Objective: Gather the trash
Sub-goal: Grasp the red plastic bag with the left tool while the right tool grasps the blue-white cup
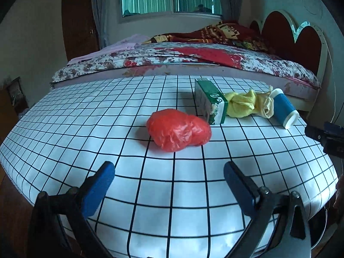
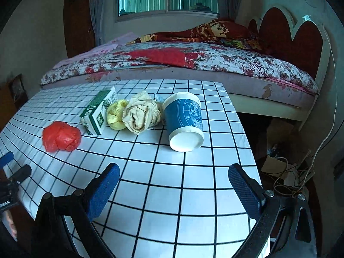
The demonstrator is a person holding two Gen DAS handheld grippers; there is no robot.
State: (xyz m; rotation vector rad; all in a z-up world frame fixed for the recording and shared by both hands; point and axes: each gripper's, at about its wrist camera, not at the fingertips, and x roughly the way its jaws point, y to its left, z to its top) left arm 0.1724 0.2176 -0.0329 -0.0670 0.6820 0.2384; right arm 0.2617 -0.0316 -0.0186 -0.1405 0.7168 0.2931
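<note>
Left wrist view: we held the left gripper low over the near part of the grid-patterned table, jaws spread wide and empty, aimed at the crumpled red plastic bag lying just beyond the fingertips. The right gripper was likewise wide and empty, pointed toward the tipped blue paper cup near the table's right edge.

Count of trash on the table, five items, one of each: red plastic bag, green-and-white carton, yellow cloth wad, crumpled beige paper wad, blue paper cup. A small pale scrap showed behind the paper wad; we could not identify it. We saw no bin in either view, so the drop-off place was unknown to us.

Risks we judged:
- The cup lay on its side close to the right edge; a nudge from one finger could roll it off onto the cluttered floor.
- The carton, cloth and paper wads sat touching in a row; closing on one could drag or topple a neighbour.
- The bag looked slick and soft; a shallow pinch could slip, or push it toward the carton.
- Both grippers worked one small table, so they could collide when reaching to the middle.
</note>
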